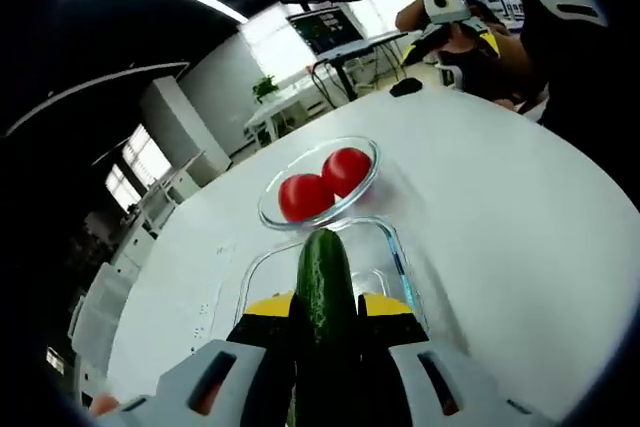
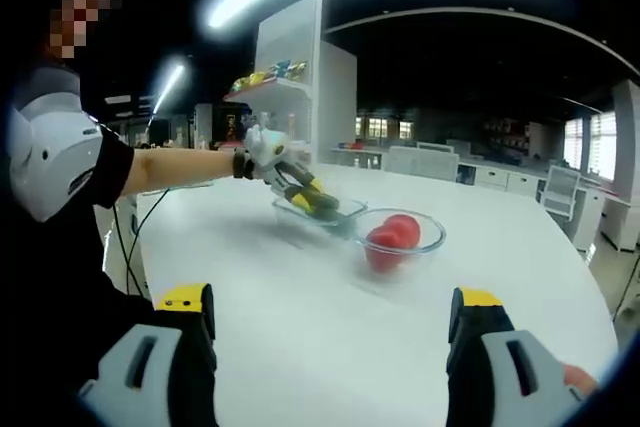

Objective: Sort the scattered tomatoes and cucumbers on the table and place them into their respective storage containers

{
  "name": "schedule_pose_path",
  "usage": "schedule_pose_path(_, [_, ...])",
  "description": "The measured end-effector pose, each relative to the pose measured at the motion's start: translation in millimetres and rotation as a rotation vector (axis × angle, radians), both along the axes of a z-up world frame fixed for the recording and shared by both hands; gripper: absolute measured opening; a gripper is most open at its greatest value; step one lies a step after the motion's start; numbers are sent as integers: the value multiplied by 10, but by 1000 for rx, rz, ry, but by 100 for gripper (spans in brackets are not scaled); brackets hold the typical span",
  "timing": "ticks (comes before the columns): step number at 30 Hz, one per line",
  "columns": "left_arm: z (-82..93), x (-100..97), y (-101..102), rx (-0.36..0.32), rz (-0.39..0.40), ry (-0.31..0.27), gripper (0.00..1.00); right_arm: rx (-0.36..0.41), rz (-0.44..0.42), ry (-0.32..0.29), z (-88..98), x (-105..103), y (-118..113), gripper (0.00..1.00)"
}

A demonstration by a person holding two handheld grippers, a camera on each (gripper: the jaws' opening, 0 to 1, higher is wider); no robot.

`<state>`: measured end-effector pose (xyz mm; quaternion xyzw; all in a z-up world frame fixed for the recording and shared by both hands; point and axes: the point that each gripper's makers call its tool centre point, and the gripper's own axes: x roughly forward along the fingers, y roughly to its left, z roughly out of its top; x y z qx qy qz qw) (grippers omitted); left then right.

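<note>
So on the desk (image 1: 520,207) there's a round bowl (image 1: 370,152) with 2 tomatoes (image 1: 325,185) in it, side by side and touching. Just beside the bowl sits a rectangular container (image 1: 392,247), nearer the left gripper (image 1: 325,312). A cucumber (image 1: 325,282) sits between that gripper's jaws, poking out over the container. In the right gripper view the container (image 2: 345,209) is left of the bowl (image 2: 425,232), with the right gripper (image 2: 330,322) in front of both, well apart.
</note>
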<state>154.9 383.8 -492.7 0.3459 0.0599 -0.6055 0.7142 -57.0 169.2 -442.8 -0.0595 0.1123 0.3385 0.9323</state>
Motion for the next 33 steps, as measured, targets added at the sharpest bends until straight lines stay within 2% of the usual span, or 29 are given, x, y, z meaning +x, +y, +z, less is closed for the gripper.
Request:
schedule_pose_path(3, [-18,53,2,-35,13,43,23,-1,-1,4,-17,5,12,92])
schedule_pose_path(7, [-75,98,-7,-45,7,59,23,-4,-2,8,-36,10,27,92])
schedule_pose_path(11, [-167,68,-10,0,-32,24,23,-7,-4,10,-34,13,23,92])
schedule_pose_path(16, [-247,56,-14,37,-41,30,24,-12,-11,11,-35,23,-7,92])
schedule_pose_path(21, [-269,30,-29,42,-24,41,24,-24,-8,12,-52,25,0,91])
schedule_pose_path(33, [-296,-17,-50,52,-29,27,25,-25,-10,13,-64,2,-24,91])
